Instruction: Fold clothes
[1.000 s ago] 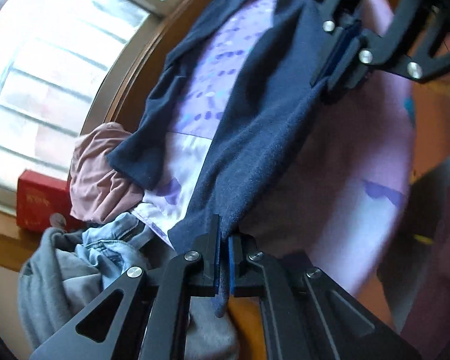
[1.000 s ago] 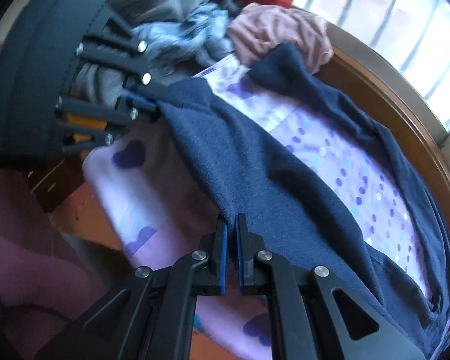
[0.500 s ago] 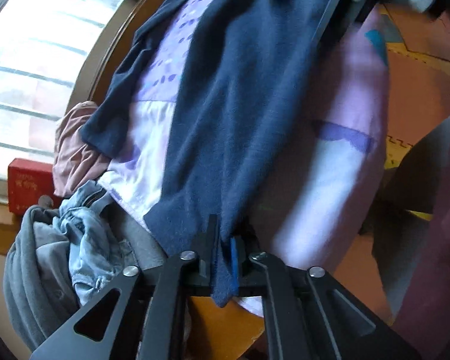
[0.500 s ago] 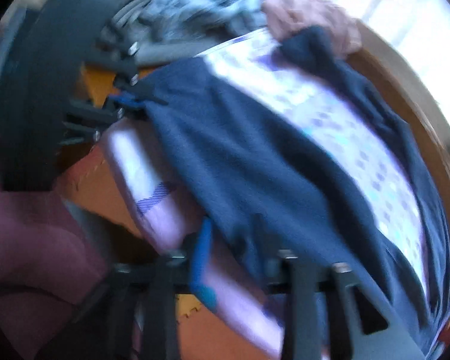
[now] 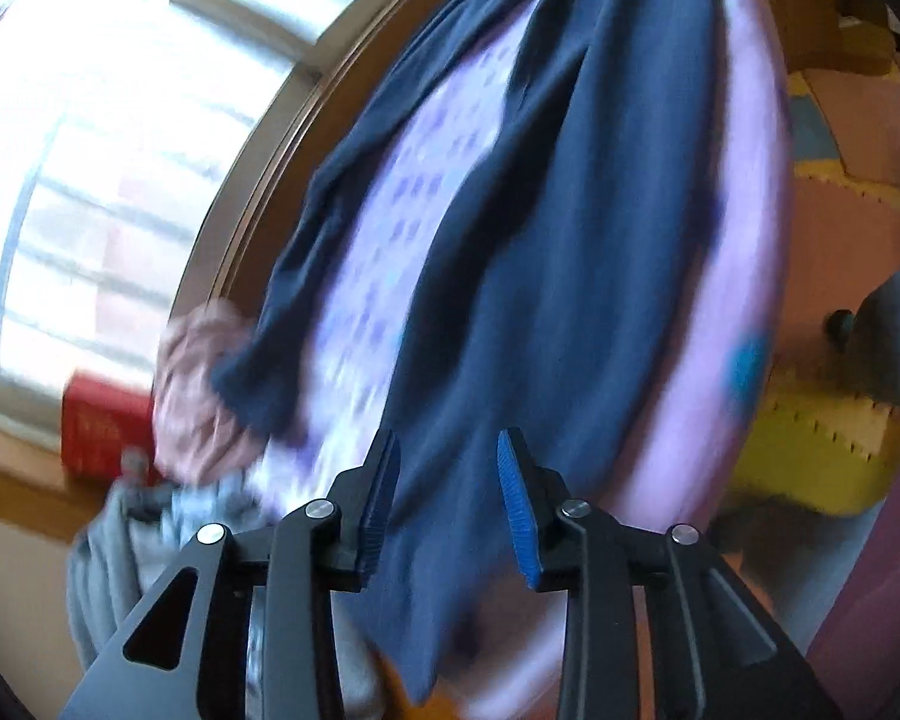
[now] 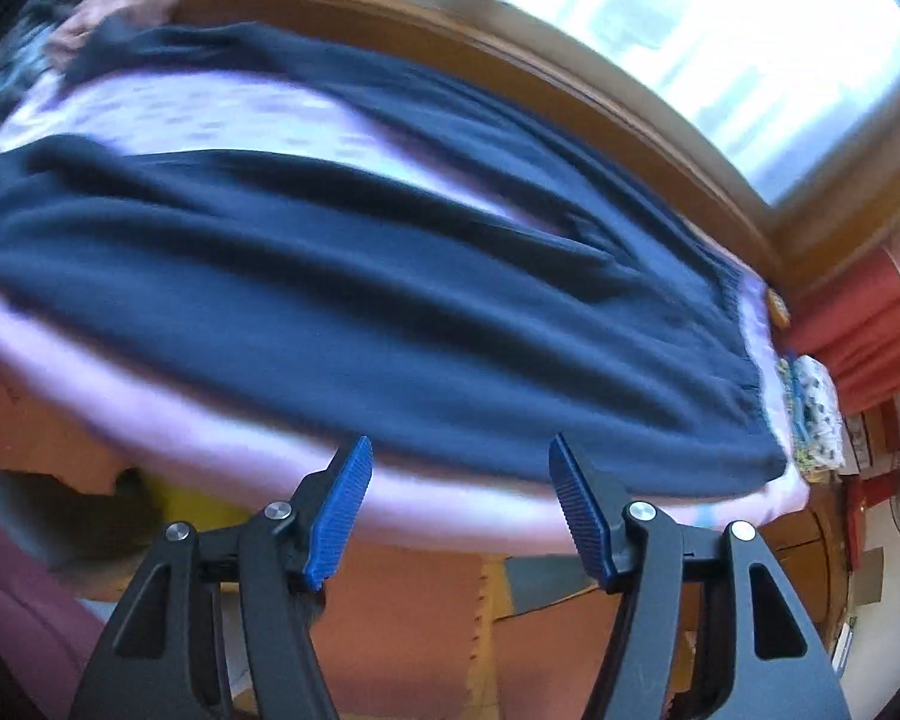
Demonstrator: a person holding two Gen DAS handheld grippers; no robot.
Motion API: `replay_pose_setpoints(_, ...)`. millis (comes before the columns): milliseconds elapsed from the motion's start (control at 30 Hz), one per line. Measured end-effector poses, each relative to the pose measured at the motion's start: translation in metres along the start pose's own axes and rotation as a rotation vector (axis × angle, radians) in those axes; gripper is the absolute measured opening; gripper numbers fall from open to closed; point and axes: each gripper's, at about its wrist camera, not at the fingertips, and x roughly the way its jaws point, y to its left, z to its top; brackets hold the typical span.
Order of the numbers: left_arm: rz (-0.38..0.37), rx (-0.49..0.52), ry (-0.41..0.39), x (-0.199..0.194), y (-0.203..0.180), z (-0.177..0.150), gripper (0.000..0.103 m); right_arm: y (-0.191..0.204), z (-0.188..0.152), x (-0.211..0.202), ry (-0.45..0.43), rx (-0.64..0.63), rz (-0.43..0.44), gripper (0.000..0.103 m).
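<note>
- So the navy garment (image 5: 546, 276) is lying spread along the lilac bed sheet (image 5: 744, 252), one sleeve end reaching toward a pink bundle (image 5: 195, 396) near the window (image 5: 108, 138).
- Left gripper (image 5: 447, 498) has its jaws opening. The navy cloth sits in the gap, but the blue pads aren't pressing on it.
- Right gripper (image 6: 459, 507) is opening wider, nothing between its pads, hovering just off the bed edge by the garment's hem.
- Off to the side: grey and denim clothes (image 5: 144, 534) piled up, plus a red box (image 5: 99, 432) on the sill. Both views are pretty blurry.
</note>
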Motion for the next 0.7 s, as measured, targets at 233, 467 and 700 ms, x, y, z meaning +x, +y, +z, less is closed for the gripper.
replay_pose_setpoints(233, -0.096, 0.058, -0.085, 0.019, -0.106, 0.164, 0.035, -0.112, -0.045, 0.063, -0.059, -0.380, 0.086, 0.048)
replay_pose_setpoints(467, 0.046, 0.115, -0.117, 0.033, -0.173, 0.261, 0.035, -0.159, -0.082, 0.080, -0.086, -0.749, 0.128, 0.042)
replay_pose_setpoints(700, -0.005, 0.162, -0.083, 0.044, -0.165, 0.271, 0.004, -0.173, -0.069, 0.105, -0.053, -0.834, 0.181, 0.004)
